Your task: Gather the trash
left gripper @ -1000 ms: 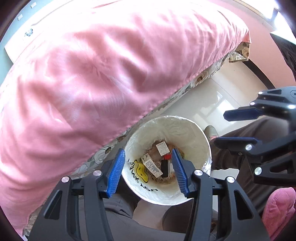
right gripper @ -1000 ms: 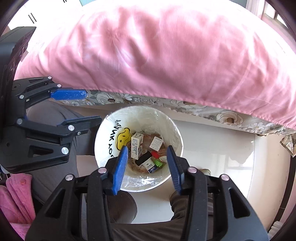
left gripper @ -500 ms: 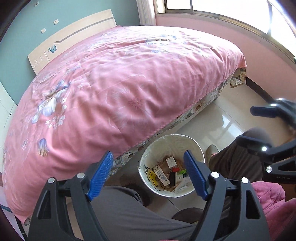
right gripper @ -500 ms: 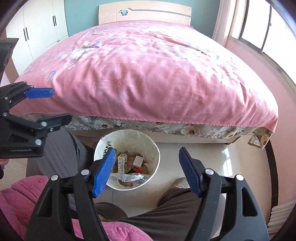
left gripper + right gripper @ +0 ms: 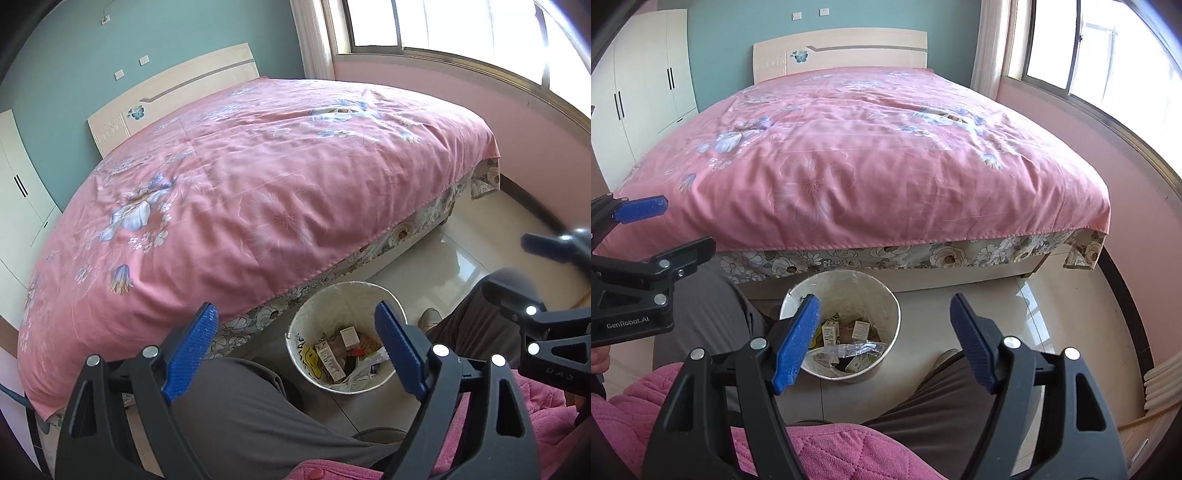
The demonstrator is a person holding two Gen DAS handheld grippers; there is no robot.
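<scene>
A white waste bin [image 5: 369, 386] with a clear liner stands on the tiled floor at the foot of the bed; it also shows in the right wrist view [image 5: 886, 360]. It holds several small boxes [image 5: 327, 356] and wrappers [image 5: 846, 349]. My left gripper [image 5: 295, 350] is open and empty, held high above the bin. My right gripper [image 5: 884, 339] is open and empty, also well above the bin. The right gripper shows at the right edge of the left wrist view [image 5: 524, 266], and the left gripper at the left edge of the right wrist view [image 5: 668, 229].
A bed with a pink floral quilt [image 5: 871, 155] fills the room behind the bin. The person's grey-trousered legs [image 5: 258, 413] flank the bin. A white wardrobe [image 5: 639, 96] stands left, a window [image 5: 1108, 55] right.
Both grippers have risen and drawn back from just over the bin, and their jaws have opened wider. The bed top and room have come into view.
</scene>
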